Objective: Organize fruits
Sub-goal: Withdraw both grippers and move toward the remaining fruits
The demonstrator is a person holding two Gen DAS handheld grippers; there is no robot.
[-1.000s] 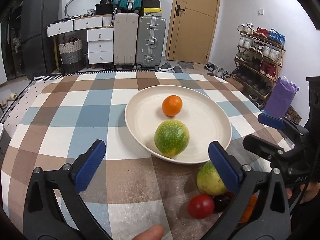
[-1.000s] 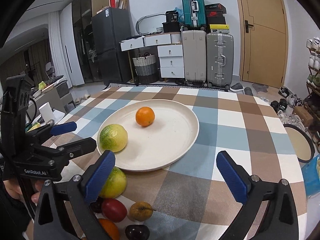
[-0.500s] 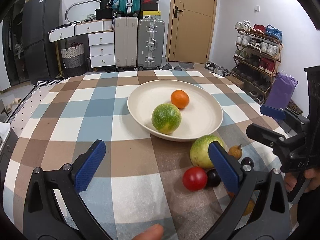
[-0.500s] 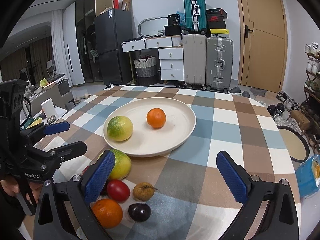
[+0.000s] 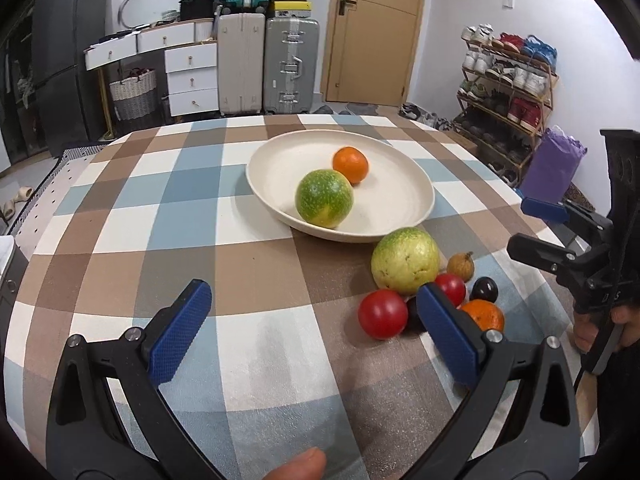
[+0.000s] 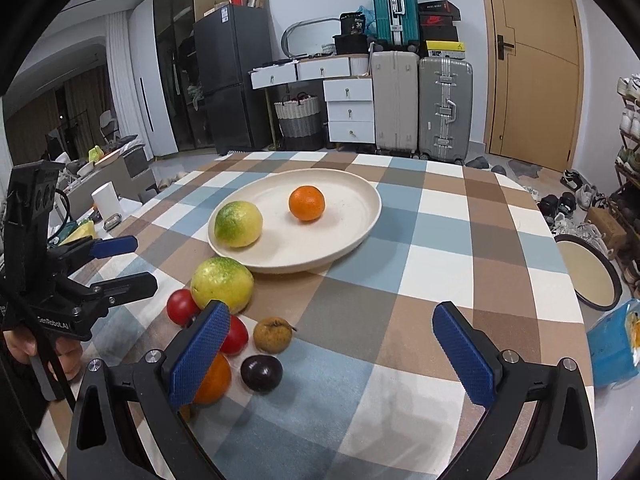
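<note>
Blue-padded and empty, both the left gripper (image 5: 312, 328) and right gripper (image 6: 332, 344) gape wide near loose fruit; squaring up on the yellow-green fruit (image 5: 405, 260) beside the plate (image 5: 404, 216) looks wisest.

**Two cameras, one table**

The left wrist camera sits low, just behind the left gripper (image 5: 314, 330), and looks forward between its two blue fingers. It faces across the checked table (image 5: 168, 216) toward the door (image 5: 374, 32) and the shoe rack (image 5: 506, 80). The plate (image 5: 400, 200) is near the middle of its view, and the right gripper (image 5: 536, 228) shows at its right edge.

The right wrist camera sits the same way behind the right gripper (image 6: 330, 350). It looks from the other side of the fruit pile, toward the fridge (image 6: 232, 76) and suitcases (image 6: 420, 104). The left gripper (image 6: 124, 262) shows at its left edge.

Both views share the plate (image 6: 360, 216), the loose fruit in front of it, the suitcases and the door.
</note>
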